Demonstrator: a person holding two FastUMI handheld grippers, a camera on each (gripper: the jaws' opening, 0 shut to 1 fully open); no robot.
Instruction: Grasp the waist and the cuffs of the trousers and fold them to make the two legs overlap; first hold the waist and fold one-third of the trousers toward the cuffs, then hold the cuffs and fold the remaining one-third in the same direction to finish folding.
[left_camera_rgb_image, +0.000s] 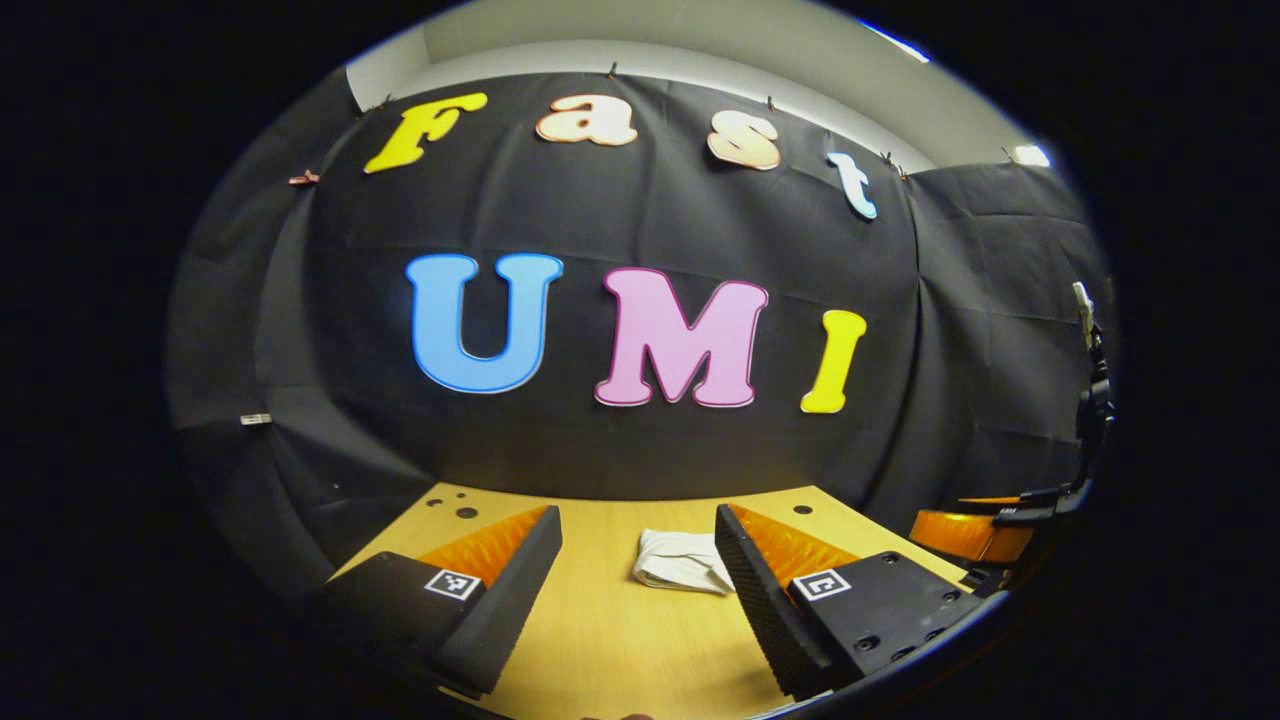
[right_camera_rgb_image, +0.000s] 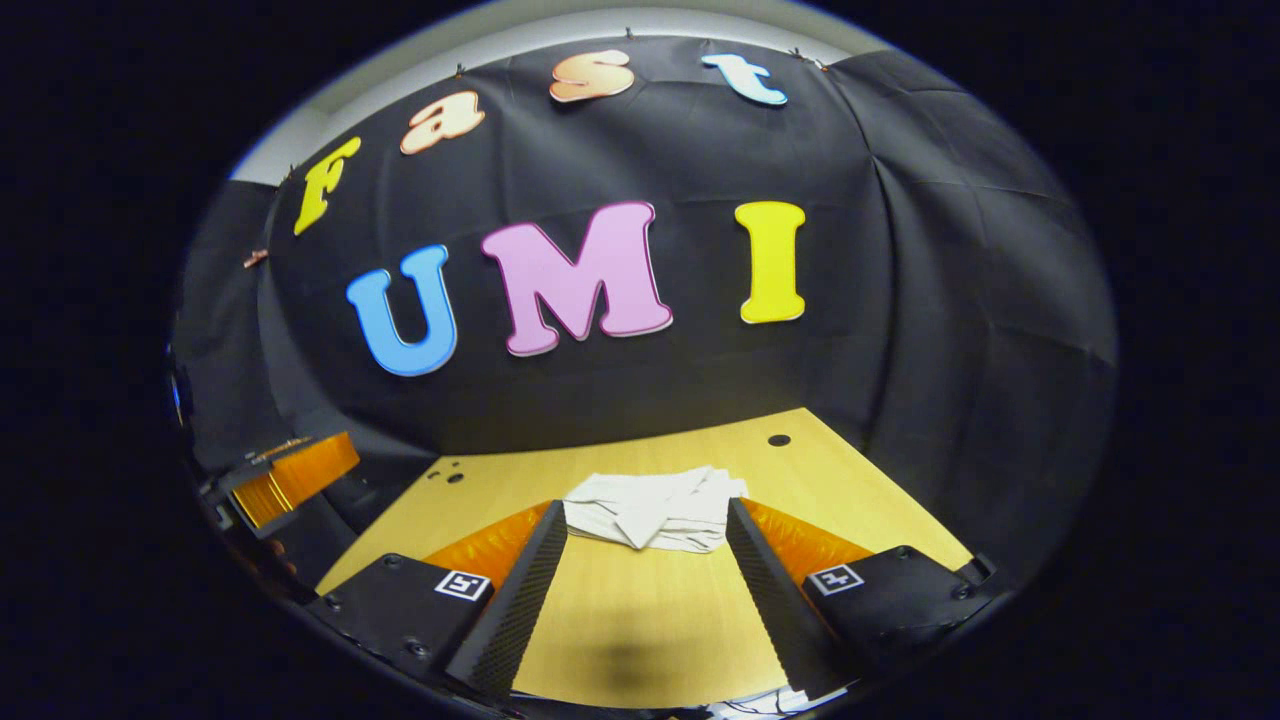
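The white trousers lie as a compact folded bundle on the wooden table, just beyond and between the tips of my right gripper. That gripper is open, raised off the table, with nothing between its fingers. In the left gripper view the same bundle sits ahead, close to the right finger, partly hidden by it. My left gripper is open too and holds nothing. The right gripper appears at the far right of the left gripper view; the left gripper appears at the far left of the right gripper view.
The table has small round holes near its far corners. The black cloth wall rises right behind the table's far edge and wraps around both sides.
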